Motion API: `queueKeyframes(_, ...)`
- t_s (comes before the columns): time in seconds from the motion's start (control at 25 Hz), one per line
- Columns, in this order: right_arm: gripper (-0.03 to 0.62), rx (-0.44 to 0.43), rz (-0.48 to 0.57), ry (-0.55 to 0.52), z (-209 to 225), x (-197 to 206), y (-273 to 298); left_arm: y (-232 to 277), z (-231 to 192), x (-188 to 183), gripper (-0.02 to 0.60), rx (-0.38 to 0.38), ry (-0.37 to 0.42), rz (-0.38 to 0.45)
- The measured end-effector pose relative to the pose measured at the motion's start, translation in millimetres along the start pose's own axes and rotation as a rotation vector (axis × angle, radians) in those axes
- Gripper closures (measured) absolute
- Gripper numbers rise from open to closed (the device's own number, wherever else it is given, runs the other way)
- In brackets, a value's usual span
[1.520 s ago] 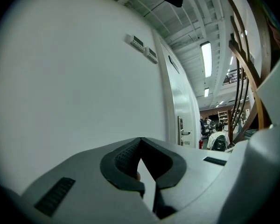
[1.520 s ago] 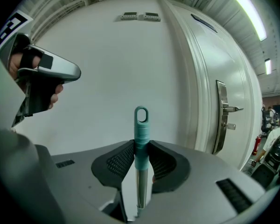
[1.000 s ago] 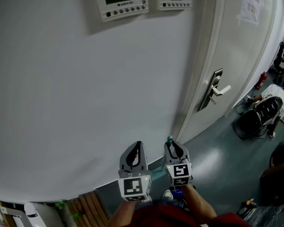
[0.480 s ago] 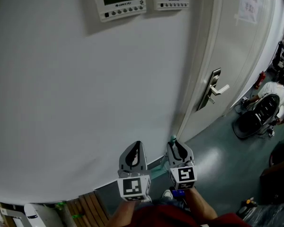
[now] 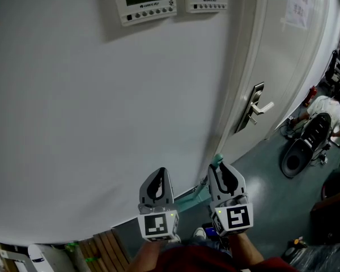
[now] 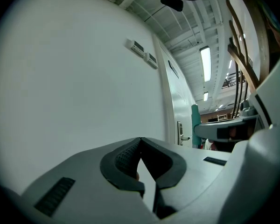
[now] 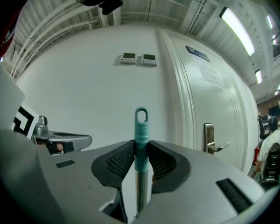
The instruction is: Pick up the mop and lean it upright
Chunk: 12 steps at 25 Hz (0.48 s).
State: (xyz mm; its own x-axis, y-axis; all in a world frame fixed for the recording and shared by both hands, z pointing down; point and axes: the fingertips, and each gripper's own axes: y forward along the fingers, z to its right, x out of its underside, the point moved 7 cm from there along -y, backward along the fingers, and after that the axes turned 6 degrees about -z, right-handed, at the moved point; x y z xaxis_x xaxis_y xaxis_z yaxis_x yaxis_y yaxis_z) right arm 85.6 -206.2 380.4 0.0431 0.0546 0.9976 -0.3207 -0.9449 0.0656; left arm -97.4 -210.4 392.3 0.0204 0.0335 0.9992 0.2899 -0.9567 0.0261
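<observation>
Wall (image 5: 73, 123): white and bare except for two control panels (image 5: 144, 1) near its upper edge; it is the evident support for the leaning.

Door (image 5: 283, 84): shut, at the wall's right edge; lever handle (image 5: 259, 107) fitted.

Floor (image 5: 260, 191): grey-green; no mop head shows on it in any view, so the tool's lower end cannot be reported.

Mop (image 7: 139, 171): lifted and in hand; its metal shaft stands upright between the jaws of the right gripper (image 7: 141, 149); the teal cap (image 7: 141, 122) with its hanging loop rises clear above the pads. In the head view the cap sits in front of the foot of the wall, close beside the door-frame edge; whether it touches the wall cannot be told.

Right gripper: clenched on the mop, its pads pressing from either side on the cap's lower part.

Left gripper (image 6: 140, 146): closed on itself, tips meeting, nothing between them; it is just beside the right one and takes no part in the hold.

Assessment: pick-up complete and shaft already vertical; the leaning is not yet done. Outstanding, in my judgement: bring the upper end against the wall near the door-frame edge; confirm it rests there; let go.
</observation>
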Motion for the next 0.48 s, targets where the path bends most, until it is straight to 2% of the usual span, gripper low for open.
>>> queueKeyframes(0.24, 0.488, 0.002, 0.088, -0.018, 0.1, -28.2, -12.3, -2.6, 0.5, -9.2, 0.566, -0.007, -0.001, 0.021)
queueKeyframes(0.48, 0.488, 0.005, 0.088, -0.018, -1.7, -27.7, -11.9, -5.5, -0.6, -14.3, 0.566, -0.014, 0.007, 0.034)
